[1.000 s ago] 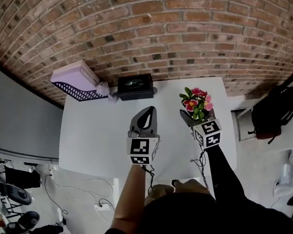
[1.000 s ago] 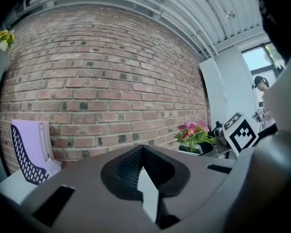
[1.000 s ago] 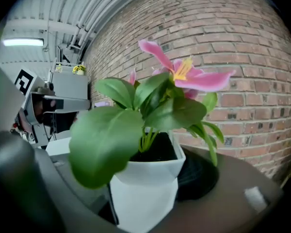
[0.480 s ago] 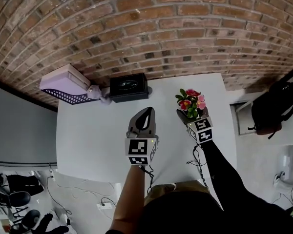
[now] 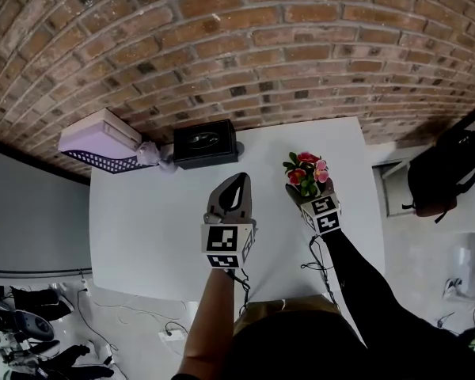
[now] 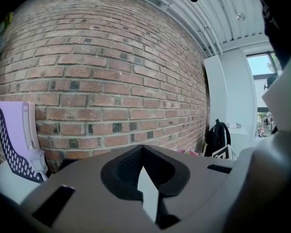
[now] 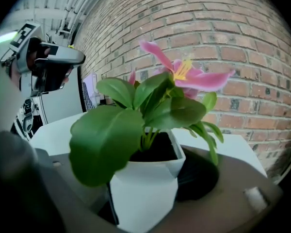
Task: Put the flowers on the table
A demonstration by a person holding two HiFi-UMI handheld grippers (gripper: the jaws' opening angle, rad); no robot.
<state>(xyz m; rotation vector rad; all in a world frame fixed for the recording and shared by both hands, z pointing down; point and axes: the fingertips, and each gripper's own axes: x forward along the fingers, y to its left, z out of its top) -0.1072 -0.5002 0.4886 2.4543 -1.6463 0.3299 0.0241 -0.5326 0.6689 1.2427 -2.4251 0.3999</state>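
While the right hand-held gripper [image 5: 304, 197] is clamped on the white pot [image 7: 144, 191] of the flowers [image 5: 305, 170], the left hand-held gripper [image 5: 237, 183] has its jaws pressed together at the tips with nothing between them. Head view puts the flowers just right of centre in the frame, over the right part of the white counter [image 5: 154, 220], with pink blooms and green leaves sticking up above the marker cube [image 5: 324, 214]. Can't tell from any view whether the pot's bottom is touching the counter or hanging just above it (the hand-held gripper's body hides the underside). Right gripper view shows the pot upright between the jaws, one big leaf drooping to the lower left and a pink bloom open at the top, with the brick wall [image 5: 245, 46] behind. The left hand-held gripper sits at the middle of the head view, over the counter, beside the flowers but apart from them, pointing at the wall. Along the top edge of the counter, against the wall, there's a black box [image 5: 204, 142]. Just left of it is a lavender thing [image 5: 103, 139] with a dark perforated side, hanging past the counter's upper left corner. A black backpack [image 5: 445, 172] is at the right edge of the frame, off the counter.
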